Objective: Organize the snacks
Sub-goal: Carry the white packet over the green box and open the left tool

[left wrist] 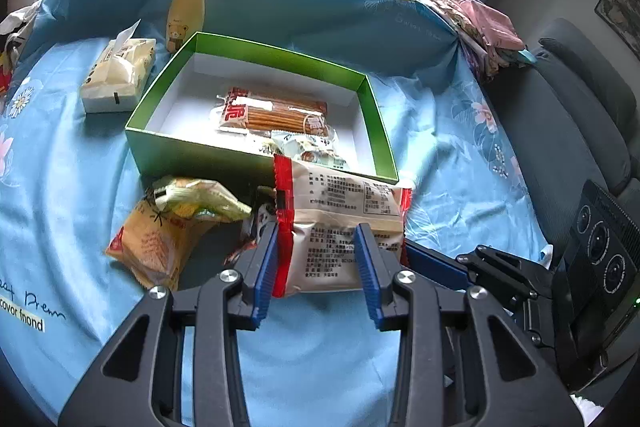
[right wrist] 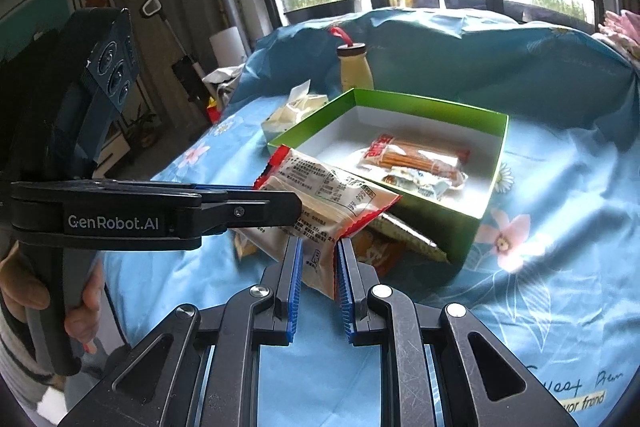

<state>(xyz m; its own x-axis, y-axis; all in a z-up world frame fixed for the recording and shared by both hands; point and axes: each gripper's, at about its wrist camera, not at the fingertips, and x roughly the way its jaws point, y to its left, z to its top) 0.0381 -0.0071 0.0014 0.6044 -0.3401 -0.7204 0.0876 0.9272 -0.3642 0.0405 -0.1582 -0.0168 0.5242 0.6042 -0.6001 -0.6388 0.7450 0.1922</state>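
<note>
On a surface draped in a blue floral sheet point(left wrist: 60, 147), a white red-edged snack packet point(left wrist: 340, 211) hangs just before the green box point(left wrist: 376, 131), pinched by both the left claw point(left wrist: 316, 259) and right claw point(right wrist: 318, 267). Pulled apart, the claws might tear it; it could also catch the box's near wall.

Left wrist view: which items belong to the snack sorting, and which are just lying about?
Belongs to the job:
- white snack packet, gripped by left tongs and right tongs
- green box holding biscuit-stick packet
- loose orange snack bag

Lying about:
- tissue pack
- yellow bear bottle
- folded pink cloth
</note>
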